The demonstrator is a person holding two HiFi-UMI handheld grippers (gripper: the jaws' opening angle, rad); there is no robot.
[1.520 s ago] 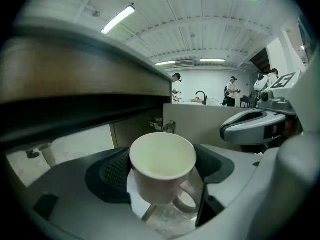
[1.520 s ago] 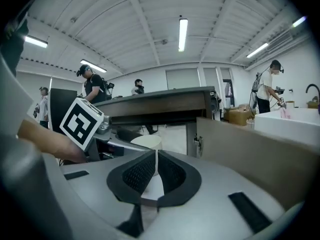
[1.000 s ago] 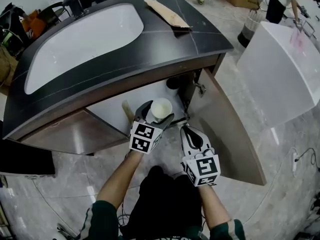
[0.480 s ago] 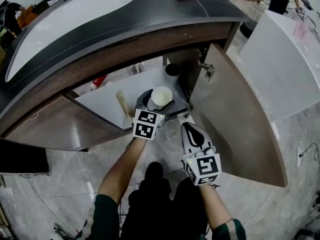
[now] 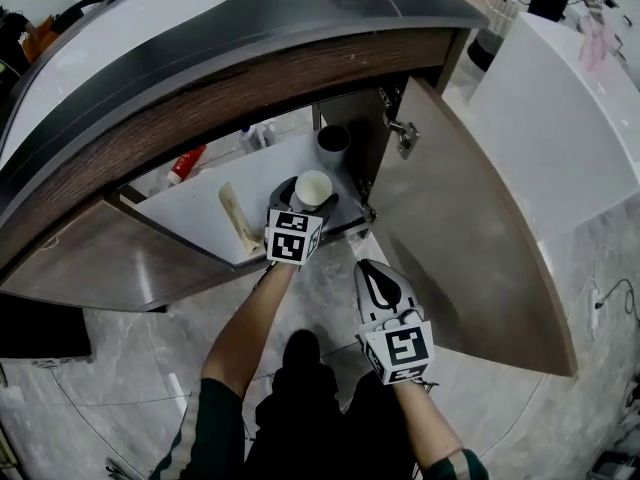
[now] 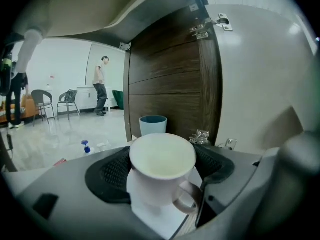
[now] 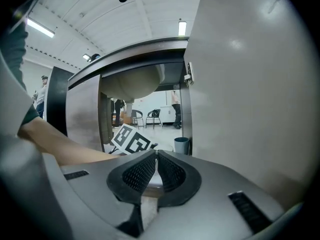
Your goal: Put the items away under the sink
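Note:
My left gripper (image 5: 308, 196) is shut on a white mug (image 5: 312, 189), held upright over the front part of the white cabinet floor (image 5: 200, 213) under the sink. In the left gripper view the mug (image 6: 162, 171) sits between the black pads, handle towards the camera, and a grey-blue cup (image 6: 153, 125) stands further in beside the dark wooden side wall. That cup (image 5: 333, 141) also shows in the head view at the back right of the cabinet. My right gripper (image 5: 377, 277) hangs outside the cabinet, above the floor, shut with nothing in it (image 7: 157, 168).
The right cabinet door (image 5: 470, 238) stands wide open beside my right gripper. A wooden-handled tool (image 5: 236, 220) lies on the cabinet floor left of the mug; a spray bottle (image 5: 186, 164) and other small items lie further back. The dark countertop (image 5: 250, 28) overhangs above.
The view has dropped lower, showing more of the cabinet inside. My left gripper has carried the mug further in over the cabinet floor. The right gripper stayed shut outside.

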